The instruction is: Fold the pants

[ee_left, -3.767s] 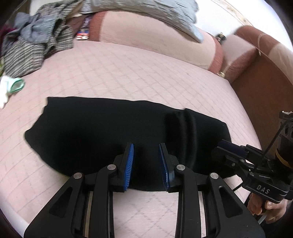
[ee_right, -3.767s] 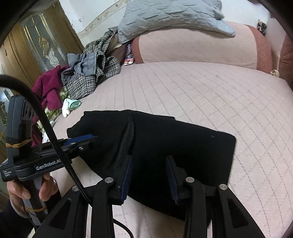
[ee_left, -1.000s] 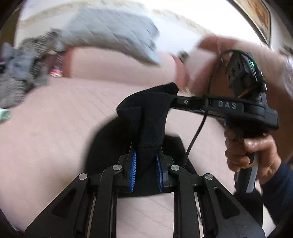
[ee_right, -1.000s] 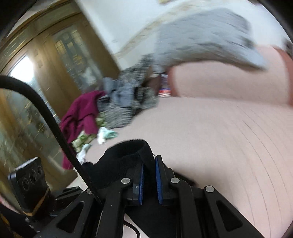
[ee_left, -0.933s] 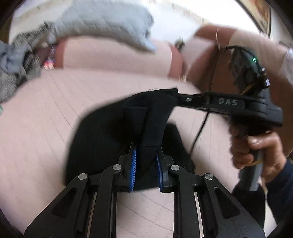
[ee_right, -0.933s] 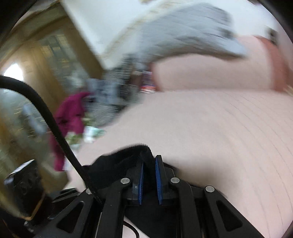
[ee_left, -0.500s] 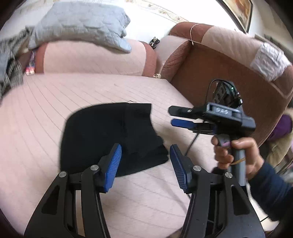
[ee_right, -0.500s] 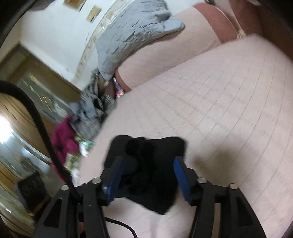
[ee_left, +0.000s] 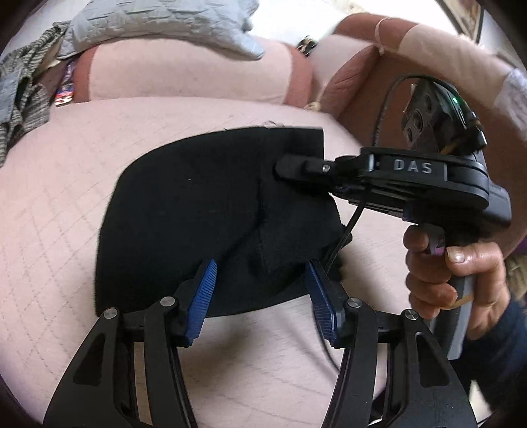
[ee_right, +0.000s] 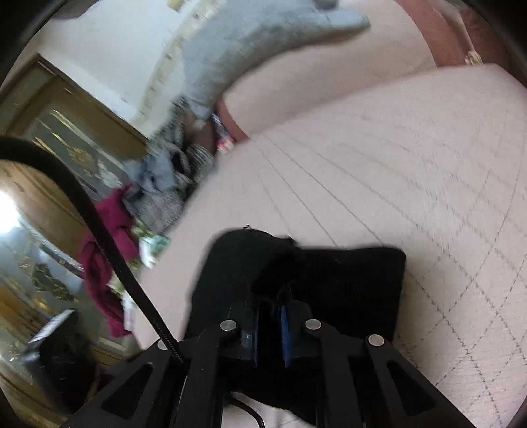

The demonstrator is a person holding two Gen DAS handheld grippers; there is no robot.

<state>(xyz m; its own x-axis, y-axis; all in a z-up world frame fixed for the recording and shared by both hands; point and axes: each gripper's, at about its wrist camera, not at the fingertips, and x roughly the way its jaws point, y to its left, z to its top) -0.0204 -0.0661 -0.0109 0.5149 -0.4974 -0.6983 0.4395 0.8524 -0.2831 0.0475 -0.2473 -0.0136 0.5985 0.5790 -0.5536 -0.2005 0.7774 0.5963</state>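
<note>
The black pants [ee_left: 184, 214] lie folded into a compact bundle on the pink quilted bed [ee_left: 59, 197]. My left gripper [ee_left: 260, 296] is open, its blue pads either side of the bundle's near edge, holding nothing. My right gripper [ee_left: 283, 168] reaches in from the right over the bundle's right part. In the right wrist view the right gripper [ee_right: 268, 316] has its jaws close together with black fabric of the pants [ee_right: 346, 280] bunched between them.
A grey quilted pillow [ee_left: 158, 19] lies on the pink headboard roll [ee_left: 184, 75]. A pile of grey and maroon clothes [ee_right: 108, 224] sits off the bed's far left. A brown upholstered bed frame [ee_left: 378, 98] runs along the right side.
Both grippers lifted and folded the pants over, then let go. Since half a second ago, the right gripper has come back and shut on the bundle; the left stays open.
</note>
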